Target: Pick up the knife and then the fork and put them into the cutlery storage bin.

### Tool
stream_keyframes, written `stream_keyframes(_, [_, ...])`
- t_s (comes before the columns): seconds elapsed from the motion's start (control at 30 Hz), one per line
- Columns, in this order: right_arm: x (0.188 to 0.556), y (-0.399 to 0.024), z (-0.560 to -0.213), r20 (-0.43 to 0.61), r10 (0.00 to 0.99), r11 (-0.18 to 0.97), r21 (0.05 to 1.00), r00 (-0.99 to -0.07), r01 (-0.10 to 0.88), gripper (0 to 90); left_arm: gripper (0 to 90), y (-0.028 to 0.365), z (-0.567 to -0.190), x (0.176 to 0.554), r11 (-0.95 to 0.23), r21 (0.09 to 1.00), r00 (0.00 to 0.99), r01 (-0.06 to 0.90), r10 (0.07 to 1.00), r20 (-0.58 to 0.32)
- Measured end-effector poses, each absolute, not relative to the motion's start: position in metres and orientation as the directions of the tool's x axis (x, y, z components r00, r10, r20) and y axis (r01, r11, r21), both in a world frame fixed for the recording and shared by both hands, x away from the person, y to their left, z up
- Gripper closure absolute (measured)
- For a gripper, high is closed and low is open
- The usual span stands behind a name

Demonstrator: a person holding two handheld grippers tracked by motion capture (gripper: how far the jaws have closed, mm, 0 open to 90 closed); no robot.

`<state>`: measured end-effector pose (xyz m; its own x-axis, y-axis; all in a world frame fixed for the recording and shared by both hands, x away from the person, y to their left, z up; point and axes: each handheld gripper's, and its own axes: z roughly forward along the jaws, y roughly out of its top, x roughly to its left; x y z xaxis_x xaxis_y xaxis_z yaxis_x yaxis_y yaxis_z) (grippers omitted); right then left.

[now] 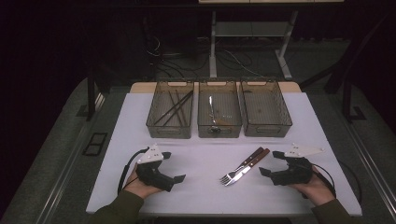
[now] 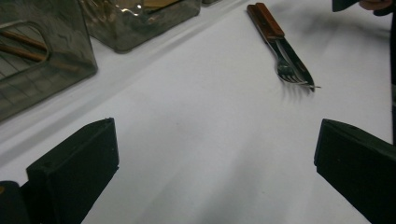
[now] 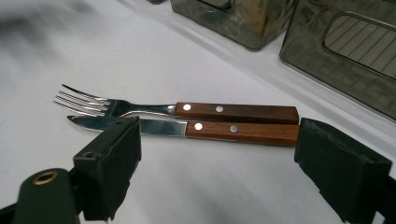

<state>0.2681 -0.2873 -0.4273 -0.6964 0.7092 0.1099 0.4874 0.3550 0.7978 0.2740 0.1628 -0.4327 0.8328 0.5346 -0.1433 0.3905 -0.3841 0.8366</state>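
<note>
Left gripper (image 1: 173,166) sits low at the near left of the white table (image 1: 201,163), held in the person's left hand (image 1: 140,185), jaws wide apart with nothing between them. In the left gripper view only bare tabletop lies between the two black jaws. Right gripper (image 1: 272,163) at near right, held in the right hand (image 1: 315,189), jaws also spread apart and not pressing on anything. In the right gripper view the jaws stand either side of the cutlery, which lies just beyond them, no contact visible.

Fork (image 3: 140,108) and knife (image 3: 196,129) lie flat on the table side by side, touching or nearly so, both with brown wooden handles with metal rivets. In the high view the pair (image 1: 243,165) sits right of table centre, just left of the right gripper, well apart from the left gripper; tines and blade tip point toward the near side, handles angle away to the far right. The left gripper view shows the same pair (image 2: 280,51) farther off.

Beyond, three smoky see-through bins stand in a row at the far edge, touching each other. Left bin (image 1: 154,122) holds dark chopstick-like sticks. Middle bin (image 1: 219,130) holds some metal cutlery, kind unclear. Right bin (image 1: 266,128), contents cannot tell. Past the table, dark floor with cables and a desk frame (image 1: 213,46).
</note>
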Motion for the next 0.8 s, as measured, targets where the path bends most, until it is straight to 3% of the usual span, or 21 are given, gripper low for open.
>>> stream_keyframes(0.23, [0.273,-0.285,-0.422,0.087,0.678,0.406,0.784,-0.730,0.470,16.2,0.0,0.163,-0.434,0.273,-0.397,0.829,0.838,0.394,0.525,-0.147])
stream_keyframes(0.57, [0.287,-0.277,-0.418,0.108,0.655,0.421,0.770,-0.748,0.480,64.9,0.0,0.160,-0.435,0.273,-0.410,0.825,0.843,0.390,0.518,-0.142])
stream_keyframes(0.8, [0.302,-0.262,-0.425,0.093,0.626,0.481,0.735,-0.774,0.478,86.1,0.0,0.159,-0.436,0.273,-0.410,0.823,0.844,0.392,0.517,-0.144])
